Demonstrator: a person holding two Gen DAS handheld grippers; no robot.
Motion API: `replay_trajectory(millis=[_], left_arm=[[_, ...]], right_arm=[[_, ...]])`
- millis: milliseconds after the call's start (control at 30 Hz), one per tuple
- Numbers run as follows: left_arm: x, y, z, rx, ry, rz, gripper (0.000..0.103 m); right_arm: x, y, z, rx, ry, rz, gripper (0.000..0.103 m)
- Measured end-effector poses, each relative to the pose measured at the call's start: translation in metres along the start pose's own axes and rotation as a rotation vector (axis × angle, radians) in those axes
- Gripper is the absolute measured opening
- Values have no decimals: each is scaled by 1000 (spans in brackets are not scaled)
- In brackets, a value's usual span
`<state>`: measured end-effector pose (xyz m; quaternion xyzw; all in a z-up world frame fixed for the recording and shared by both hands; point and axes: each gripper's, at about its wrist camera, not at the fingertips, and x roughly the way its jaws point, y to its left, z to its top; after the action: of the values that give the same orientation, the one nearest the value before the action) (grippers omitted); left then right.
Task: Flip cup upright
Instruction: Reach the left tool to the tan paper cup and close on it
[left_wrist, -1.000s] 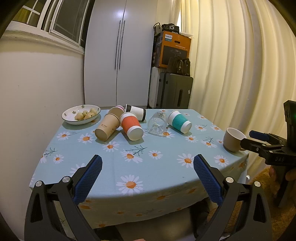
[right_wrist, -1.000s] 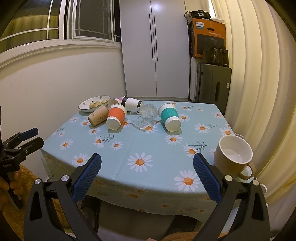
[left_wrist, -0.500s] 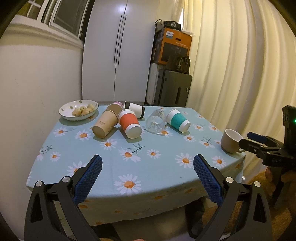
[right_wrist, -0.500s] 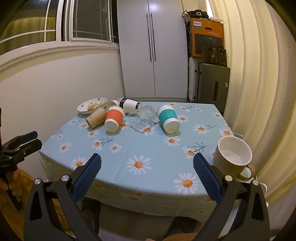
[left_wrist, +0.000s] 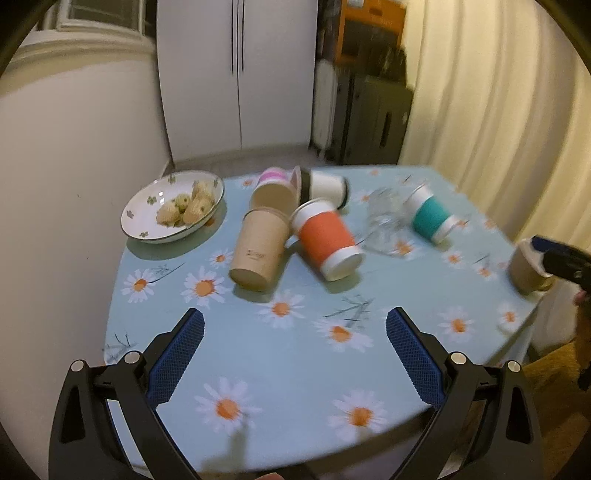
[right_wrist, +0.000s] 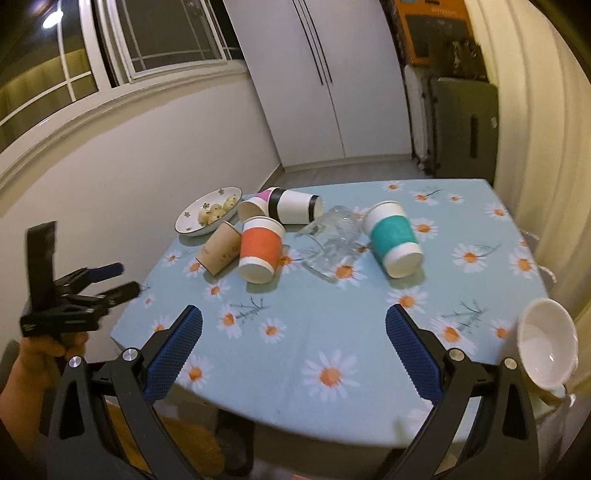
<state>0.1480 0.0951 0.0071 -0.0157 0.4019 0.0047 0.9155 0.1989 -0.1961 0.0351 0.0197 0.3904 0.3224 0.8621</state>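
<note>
Cups lay tipped on the daisy-print blue tablecloth (right_wrist: 332, 343), among them an orange-sleeved paper cup (right_wrist: 259, 248) beside a plain brown paper cup (right_wrist: 220, 248), while the 2 grippers, left (left_wrist: 294, 354) and right (right_wrist: 294, 352), hovered spread wide, grasping nothing.

Paper cups (left_wrist: 325, 240) and a glass (right_wrist: 332, 236) on their sides, mid-table

Five paper cups (right_wrist: 259, 249), one glass (right_wrist: 332, 236), one mug (right_wrist: 548, 343), one bowl (right_wrist: 192, 221).
</note>
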Motion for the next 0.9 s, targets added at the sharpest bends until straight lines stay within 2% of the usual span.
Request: replay_trajectory(millis=[233,433,533,633,833,900], left_arm=[[78,21,45,26,178,-1,95],[131,33,72,51,302,-1,95],[147,36,78,77,345,11,87],[164,37,79,101,397,15,86],[179,40,81,114,450,15,85],[185,43,80,109,476,17,76]], right_arm=[[38,-11,28,69,77,52,98],[64,-19,34,108,132,85,96],[69,-25,32,125,138,100,96],[76,-31,31,143,153,114,96],[79,-39,31,156,163,126,96],[78,-40,32,157,161,136,96]])
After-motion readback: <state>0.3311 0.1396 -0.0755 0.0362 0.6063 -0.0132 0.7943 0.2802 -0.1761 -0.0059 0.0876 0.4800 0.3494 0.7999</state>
